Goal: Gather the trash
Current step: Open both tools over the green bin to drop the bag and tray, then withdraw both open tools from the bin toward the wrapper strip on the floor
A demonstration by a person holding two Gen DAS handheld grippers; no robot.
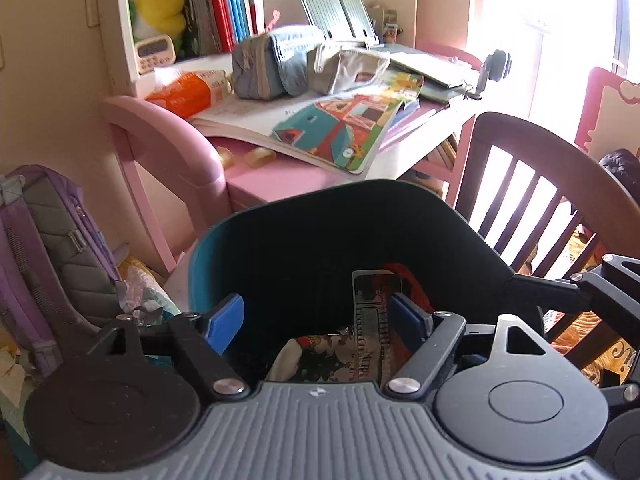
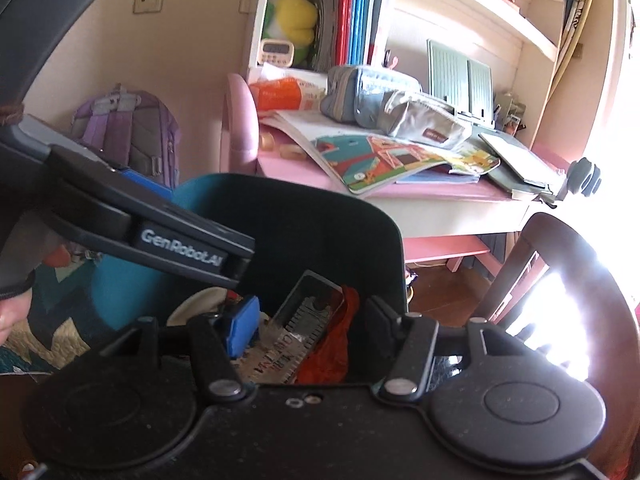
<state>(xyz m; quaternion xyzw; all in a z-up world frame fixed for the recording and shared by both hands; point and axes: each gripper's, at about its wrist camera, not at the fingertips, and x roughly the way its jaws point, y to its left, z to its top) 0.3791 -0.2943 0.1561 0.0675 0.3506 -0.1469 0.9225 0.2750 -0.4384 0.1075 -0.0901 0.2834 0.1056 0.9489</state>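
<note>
A dark teal bin point(image 1: 224, 236) stands on the floor in front of the pink desk; it also shows in the right wrist view point(image 2: 288, 200). Inside lie wrappers: a silver printed packet point(image 1: 370, 320) and red plastic point(image 2: 332, 352). My left gripper point(image 1: 320, 320) is open over the bin's mouth, its blue pads apart and holding nothing. My right gripper point(image 2: 312, 330) is open over the same bin, above the silver packet point(image 2: 304, 320), and empty. The left gripper's body point(image 2: 176, 244) crosses the right wrist view at left.
A pink desk point(image 1: 280, 176) behind the bin carries an open picture book point(image 1: 336, 128), pencil cases point(image 1: 276, 64) and an orange packet point(image 1: 188, 92). A purple backpack point(image 1: 52, 240) leans at left. A dark wooden chair point(image 1: 532, 184) stands at right.
</note>
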